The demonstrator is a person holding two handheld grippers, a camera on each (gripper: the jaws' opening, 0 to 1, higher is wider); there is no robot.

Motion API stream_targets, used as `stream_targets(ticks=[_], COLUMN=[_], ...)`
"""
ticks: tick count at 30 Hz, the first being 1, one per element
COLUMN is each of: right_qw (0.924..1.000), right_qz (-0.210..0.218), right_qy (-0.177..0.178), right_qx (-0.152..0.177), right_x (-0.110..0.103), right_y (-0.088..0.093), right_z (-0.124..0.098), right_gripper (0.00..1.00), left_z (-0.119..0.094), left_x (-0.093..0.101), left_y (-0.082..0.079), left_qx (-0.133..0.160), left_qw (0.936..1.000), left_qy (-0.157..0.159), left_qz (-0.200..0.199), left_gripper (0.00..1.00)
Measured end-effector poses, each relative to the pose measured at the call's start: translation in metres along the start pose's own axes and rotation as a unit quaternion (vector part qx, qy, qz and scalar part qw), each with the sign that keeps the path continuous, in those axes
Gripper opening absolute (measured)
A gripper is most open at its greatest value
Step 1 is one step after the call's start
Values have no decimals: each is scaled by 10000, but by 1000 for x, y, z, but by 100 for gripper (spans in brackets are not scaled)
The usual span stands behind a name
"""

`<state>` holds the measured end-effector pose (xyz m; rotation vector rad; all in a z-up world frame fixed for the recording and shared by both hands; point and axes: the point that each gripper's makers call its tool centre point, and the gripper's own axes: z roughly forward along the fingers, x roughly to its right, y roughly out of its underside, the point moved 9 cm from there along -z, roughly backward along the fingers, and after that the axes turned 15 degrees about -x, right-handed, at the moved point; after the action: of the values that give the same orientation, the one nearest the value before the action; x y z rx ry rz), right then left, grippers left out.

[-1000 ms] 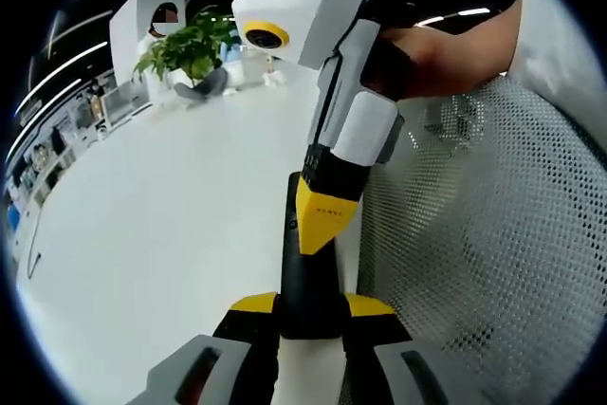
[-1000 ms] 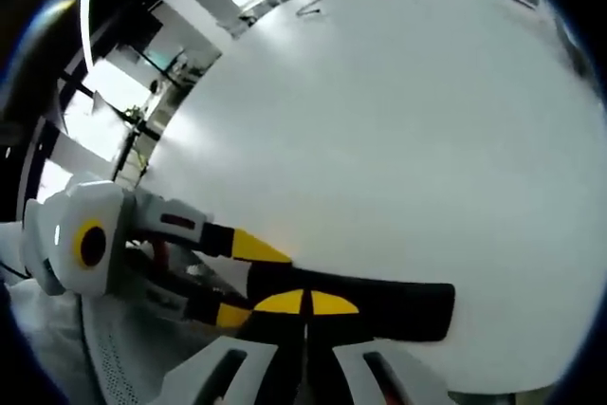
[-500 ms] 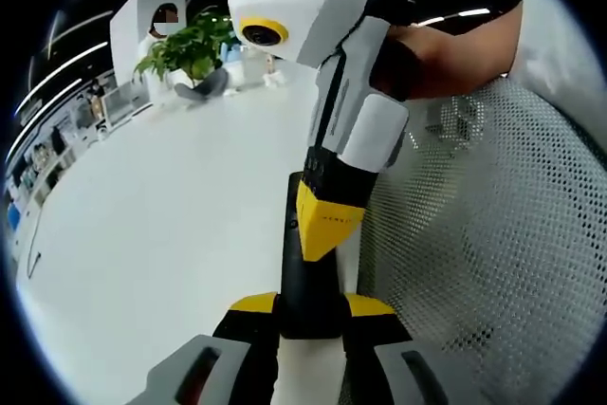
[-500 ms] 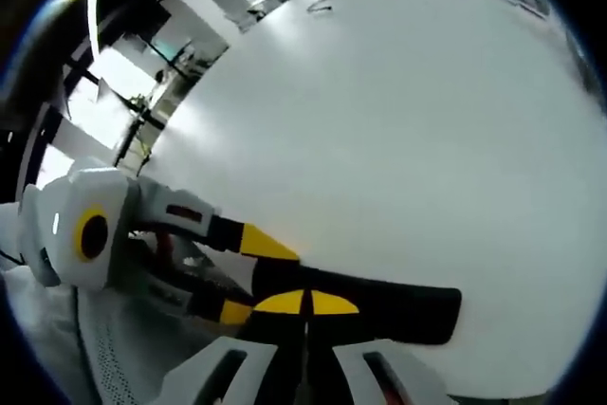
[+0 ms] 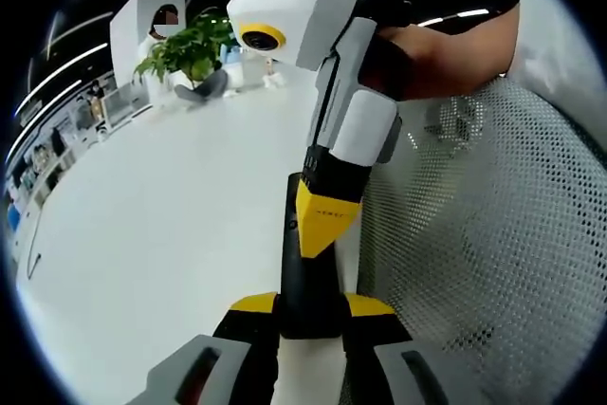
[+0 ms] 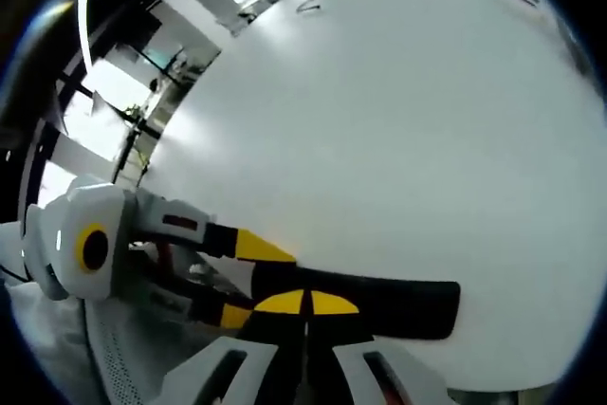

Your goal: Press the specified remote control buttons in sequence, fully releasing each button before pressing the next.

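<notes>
My left gripper (image 5: 311, 305) is shut on the near end of a long black remote control (image 5: 296, 277), its yellow-tipped jaws clamping it from both sides. My right gripper (image 5: 327, 225) comes down from above with its jaws shut together. Its yellow tip rests on the remote's top face, about halfway along. In the right gripper view the remote (image 6: 403, 305) lies crosswise just past my shut right gripper (image 6: 305, 303). My left gripper (image 6: 245, 280) reaches in from the left and holds the remote's end. The buttons under the tip are hidden.
A wide white table (image 5: 161, 225) spreads below and to the left. A white mesh chair back (image 5: 484, 263) stands close on the right. A person's arm (image 5: 446, 49) holds the right gripper. A potted plant (image 5: 190, 45) stands at the table's far end.
Half a second ago the right gripper's tip sat slightly lower on the remote; it has since eased back to about where it was a second ago. The left gripper's hold is unchanged.
</notes>
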<state>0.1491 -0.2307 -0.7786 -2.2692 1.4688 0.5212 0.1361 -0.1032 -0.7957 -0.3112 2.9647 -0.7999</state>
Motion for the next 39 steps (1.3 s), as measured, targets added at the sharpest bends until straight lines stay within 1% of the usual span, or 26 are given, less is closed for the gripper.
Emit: stream_targets(ticks=[6,11,13,14,15,16,17,18,19,20,21,22,23,25,26,29,31,32,34,35,38,39], right_qw=[10000,9999,9998,9996,9975,9958,9960,9965,9959,9946,9916,9890,9847,9778,9750,9705,9665,9622,9593,9576,9477,9423], right_qz=[-33,-26,-89,-97,-196,-256,-185,-35,123,114,43,-26,-94,30,122,154,149,122,128,137,80,71], right_qy=[62,93,142,220,564,740,668,516,325,301,393,418,386,295,295,453,446,391,351,400,727,866], right_qx=[-5,71,87,151,382,469,563,661,832,985,1231,1418,1699,2076,2200,2362,2523,2694,2798,2850,3108,3232], right_x=[-1,-1,-2,-2,4,6,6,5,4,5,5,4,2,1,1,4,3,2,1,1,4,5], right_y=[-1,-2,-2,-3,-6,-6,-6,-7,-8,-9,-11,-12,-13,-12,-12,-6,-5,-5,-1,0,5,7], right_z=[1,0,-2,-2,-5,-8,-11,-14,-19,-23,-31,-36,-44,-56,-59,-68,-75,-80,-88,-92,-107,-113], right_gripper=[0,0,0,0,0,0,0,0,0,0,0,0,0,0,0,0,0,4,6,7,10,12], left_z=[0,0,0,0,0,0,0,0,0,0,0,0,0,0,0,0,0,0,0,0,0,-1], left_x=[0,-1,-1,-1,-1,-1,-1,0,0,0,0,0,0,0,0,0,1,1,1,1,0,0], left_y=[0,-1,-1,-1,-1,-1,-1,-2,-2,-3,-3,-3,-3,-4,-4,-4,-5,-5,-5,-5,-5,-5], left_qx=[-7,-20,-24,-12,-1,4,-9,-30,-51,-61,-75,-99,-111,-113,-122,-144,-163,-167,-172,-174,-206,-221], left_qw=[10000,10000,10000,10000,10000,10000,10000,9999,9999,9999,9999,9998,9998,9997,9997,9997,9996,9996,9996,9996,9995,9995], left_qy=[-12,-31,-33,-37,-38,-39,-45,-50,-56,-61,-66,-73,-76,-84,-87,-93,-102,-104,-103,-103,-104,-105], left_qz=[-7,-56,-59,-55,-63,-64,-79,-107,-119,-129,-139,-159,-175,-190,-181,-195,-207,-207,-207,-205,-203,-200], left_gripper=[24,24,24,24,24,24,24,24,24,25,25,25,25,25,25,25,25,25,25,25,25,25])
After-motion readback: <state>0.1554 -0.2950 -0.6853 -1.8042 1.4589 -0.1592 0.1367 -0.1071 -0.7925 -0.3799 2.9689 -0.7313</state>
